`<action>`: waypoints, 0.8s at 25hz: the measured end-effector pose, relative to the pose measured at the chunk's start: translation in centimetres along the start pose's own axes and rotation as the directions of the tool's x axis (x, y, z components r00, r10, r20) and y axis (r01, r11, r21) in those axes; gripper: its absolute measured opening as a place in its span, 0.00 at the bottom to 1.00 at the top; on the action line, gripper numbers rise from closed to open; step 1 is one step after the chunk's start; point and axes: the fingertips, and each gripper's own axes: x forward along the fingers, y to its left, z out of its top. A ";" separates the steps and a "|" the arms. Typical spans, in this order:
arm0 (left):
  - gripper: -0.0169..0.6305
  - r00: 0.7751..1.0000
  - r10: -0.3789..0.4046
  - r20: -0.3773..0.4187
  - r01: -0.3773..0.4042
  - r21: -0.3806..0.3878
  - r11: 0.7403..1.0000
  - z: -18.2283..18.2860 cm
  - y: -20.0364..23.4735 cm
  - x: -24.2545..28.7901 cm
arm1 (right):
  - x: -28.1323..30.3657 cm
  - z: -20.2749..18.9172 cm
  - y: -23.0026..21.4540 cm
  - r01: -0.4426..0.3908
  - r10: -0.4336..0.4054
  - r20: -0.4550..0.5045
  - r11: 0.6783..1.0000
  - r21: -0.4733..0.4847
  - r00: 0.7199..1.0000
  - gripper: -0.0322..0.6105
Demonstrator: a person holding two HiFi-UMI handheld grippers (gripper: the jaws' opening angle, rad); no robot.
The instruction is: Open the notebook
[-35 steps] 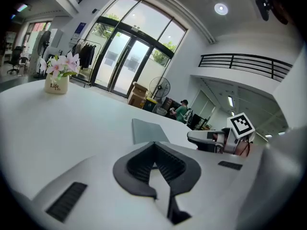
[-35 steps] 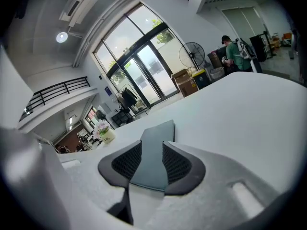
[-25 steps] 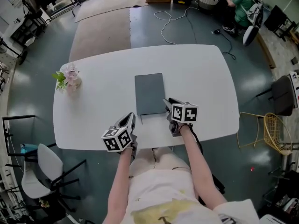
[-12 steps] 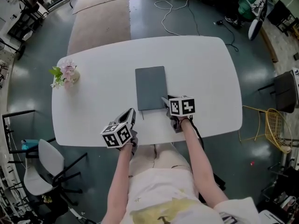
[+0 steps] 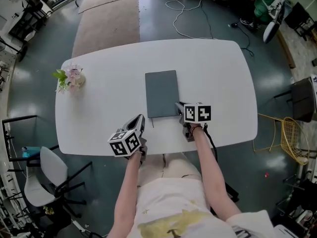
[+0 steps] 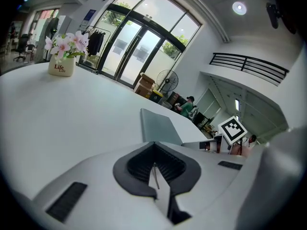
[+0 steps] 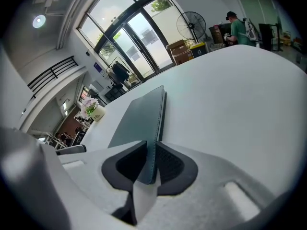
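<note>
The notebook (image 5: 161, 93) lies closed at the middle of the desk (image 5: 213, 68); nothing is opened yet. The right claw (image 5: 179, 106) has just been closing and pinches its near right corner, so the lift is left. The left claw (image 5: 140, 122), pressed together and empty, hovers over the desk's near edge.

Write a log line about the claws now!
right claw: just closed onto notebook corner | left claw: shut, empty | notebook: not open yet
</note>
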 end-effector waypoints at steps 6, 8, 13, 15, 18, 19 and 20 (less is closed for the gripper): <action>0.02 1.000 -0.005 0.024 0.004 0.013 1.000 0.5 0.1 -0.4 | -0.8 0.6 0.7 0.002 -0.003 0.048 1.000 0.025 0.999 0.12; 0.02 0.999 -0.002 0.032 0.002 0.016 1.000 0.8 0.6 -0.7 | -1.0 0.8 1.2 0.001 -0.003 0.061 1.000 0.028 0.998 0.12; 0.02 0.999 -0.005 0.050 0.004 0.017 1.000 1.6 1.5 -1.4 | -1.9 1.5 2.8 -0.005 0.003 0.090 1.000 0.020 0.996 0.11; 0.02 0.999 -0.015 0.049 0.015 0.018 1.000 1.8 1.7 -1.5 | -2.3 1.9 3.4 -0.018 0.017 0.104 1.000 0.014 0.994 0.11; 0.02 0.999 -0.032 0.041 0.031 0.031 0.999 2.2 2.4 -1.9 | -2.8 2.5 4.7 -0.032 0.030 0.126 0.999 0.014 0.992 0.11; 0.02 0.999 -0.039 0.038 0.038 0.035 0.999 2.3 2.7 -2.1 | -2.9 2.6 5.3 -0.032 0.030 0.134 0.999 0.011 0.991 0.11; 0.02 0.998 -0.046 0.036 0.045 0.037 0.998 2.5 2.9 -2.3 | -3.1 2.8 5.9 -0.027 0.026 0.142 1.000 0.006 0.990 0.11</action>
